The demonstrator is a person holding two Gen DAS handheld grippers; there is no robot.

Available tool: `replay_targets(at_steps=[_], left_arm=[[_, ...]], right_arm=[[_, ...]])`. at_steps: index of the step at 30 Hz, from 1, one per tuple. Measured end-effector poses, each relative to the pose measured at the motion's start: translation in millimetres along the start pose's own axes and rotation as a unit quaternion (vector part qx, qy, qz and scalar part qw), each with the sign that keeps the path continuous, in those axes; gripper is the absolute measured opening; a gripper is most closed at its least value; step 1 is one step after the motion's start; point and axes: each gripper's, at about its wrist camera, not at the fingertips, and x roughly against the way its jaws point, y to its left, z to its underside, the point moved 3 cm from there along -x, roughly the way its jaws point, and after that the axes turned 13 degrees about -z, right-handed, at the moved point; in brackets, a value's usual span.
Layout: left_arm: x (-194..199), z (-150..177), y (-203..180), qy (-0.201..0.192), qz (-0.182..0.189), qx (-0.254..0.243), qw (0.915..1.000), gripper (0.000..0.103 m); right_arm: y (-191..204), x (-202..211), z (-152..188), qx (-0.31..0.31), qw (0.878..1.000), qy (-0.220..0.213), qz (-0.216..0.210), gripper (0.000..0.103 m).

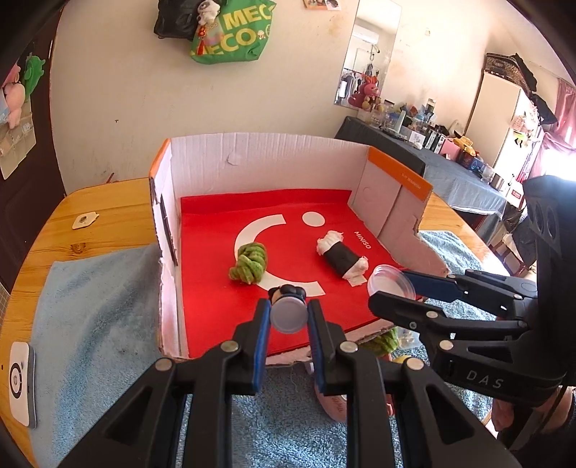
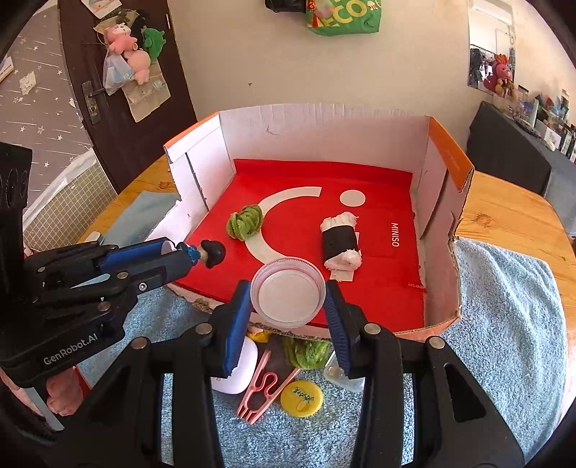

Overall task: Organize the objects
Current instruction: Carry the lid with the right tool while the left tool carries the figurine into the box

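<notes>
Red felt with a white smile and the word MINISO lines the floor of the cardboard box (image 2: 437,169), whose near wall is torn low. Under the right gripper (image 2: 288,318), at 6 o'clock in its view, several things are half hidden by the fingers: a white case (image 2: 239,374), a pink clip (image 2: 262,390), a second green yarn bundle (image 2: 309,352) and a yellow disc (image 2: 301,399) whose writing is too small to read. A clear item just right of them is cut off by the finger and hard to name.

Going left to right in the left wrist view: a white device (image 1: 22,383) lies at 8 o'clock on the blue towel (image 1: 97,309). The left gripper (image 1: 289,316) is clamped on a small figurine (image 1: 288,306), seen base-on, so only its grey round base and dark head show; it hangs over the box's near edge. A green yarn knot (image 1: 249,263) lies on the felt at 12 o'clock from it, and a black-wrapped white roll (image 1: 342,257) at 1 o'clock. The right gripper (image 1: 394,286) enters from 3 o'clock, squeezing a clear round lid (image 1: 390,281) between its blue pads, over the box's near right corner.

The towel covers a wooden table (image 1: 108,212). Behind stand a cream wall with a green bag (image 1: 230,32), a mirror (image 1: 367,54) and a cluttered dark side table (image 1: 457,172).
</notes>
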Motion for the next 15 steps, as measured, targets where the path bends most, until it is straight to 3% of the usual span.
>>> replay_targets(at_steps=[15], left_arm=[[-37.1, 4.3, 5.7, 0.041, -0.011, -0.001, 0.9991, 0.021]], right_arm=[[-22.0, -38.1, -7.5, -0.01, 0.998, 0.057, 0.008, 0.039]])
